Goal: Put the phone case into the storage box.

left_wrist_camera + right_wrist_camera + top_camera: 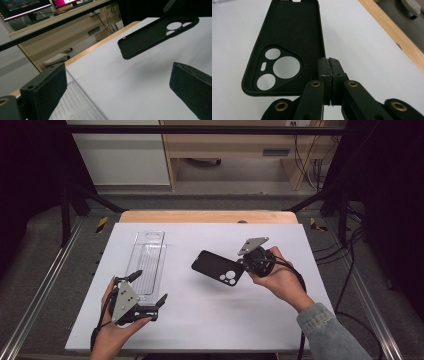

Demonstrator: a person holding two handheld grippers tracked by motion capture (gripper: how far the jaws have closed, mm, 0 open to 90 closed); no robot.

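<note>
The black phone case hangs in the air above the middle of the white counter, clear of the surface, its shadow lying on the sheet beneath. Its open inner side faces the right gripper view, with the three round camera cut-outs near the held end. It looks like a thin, light, soft-lined shell that would flex if squeezed across its width, so the rim is the sensible place to take it; the smooth outer back would likely slip. A pinch on one side wall near the camera corner, as now, leaves the long free end to droop or swing, so I judge a second hold near the far end would steady it.

The right gripper has its jaws closed tight on the case's side wall, the thin edge sandwiched between the pads. The left gripper sits low at the near left of the counter, jaws spread wide and empty, nothing touching them, pointed toward the case, which is well apart from it.

A clear plastic blister tray lies flat on the counter just beyond the left gripper.
</note>
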